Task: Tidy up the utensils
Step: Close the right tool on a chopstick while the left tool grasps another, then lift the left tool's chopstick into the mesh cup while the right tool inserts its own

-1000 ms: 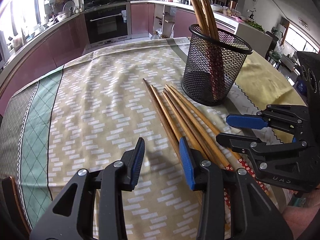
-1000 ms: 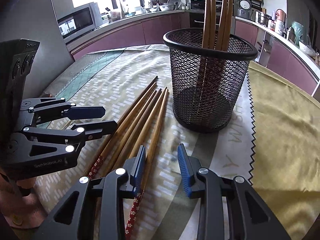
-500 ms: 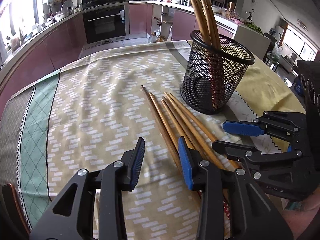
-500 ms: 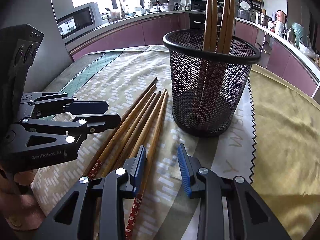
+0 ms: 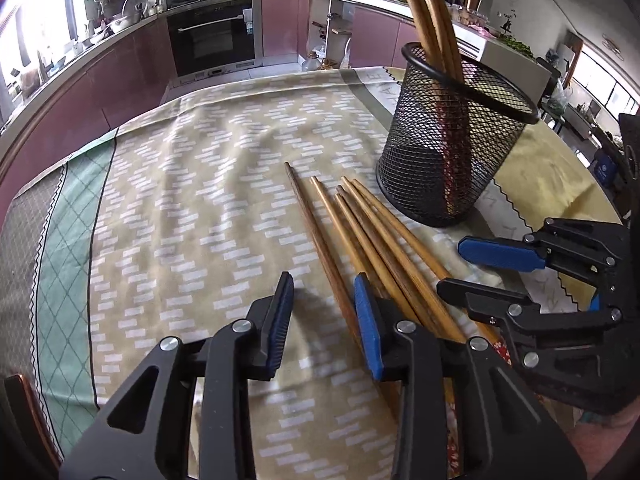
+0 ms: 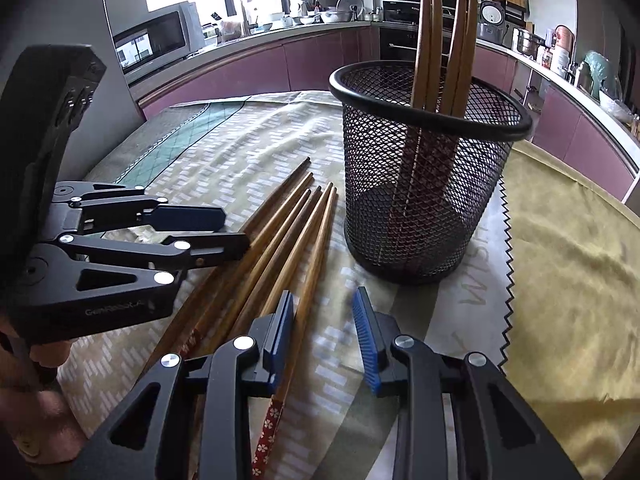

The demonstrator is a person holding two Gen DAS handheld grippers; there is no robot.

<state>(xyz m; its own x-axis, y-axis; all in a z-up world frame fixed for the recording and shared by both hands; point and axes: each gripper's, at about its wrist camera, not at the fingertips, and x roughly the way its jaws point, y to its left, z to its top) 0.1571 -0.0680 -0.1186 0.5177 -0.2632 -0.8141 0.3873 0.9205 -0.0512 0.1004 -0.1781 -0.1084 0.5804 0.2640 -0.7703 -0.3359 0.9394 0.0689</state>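
Kitchen cabinets in dark pink and a built-in oven are seen behind a round worktop (image 5: 248,148) covered by a beige patterned cloth. On it, a black wire-mesh cylindrical holder (image 6: 424,184) is stood upright, and four brown wooden chopsticks (image 6: 444,40) are already lodged in it, so part of the sorting can be judged done. Five loose brown wooden chopsticks (image 5: 360,232) are left lying side by side on the cloth just beside the holder, and these remain to be put away. The left gripper (image 5: 322,322) is held low over their near ends; its blue-padded fingers (image 5: 366,320) are closing, with one dark stick passing between them but not yet pinched. The right gripper (image 6: 324,332) is likewise closing, one stick lying between its fingers, ungripped.
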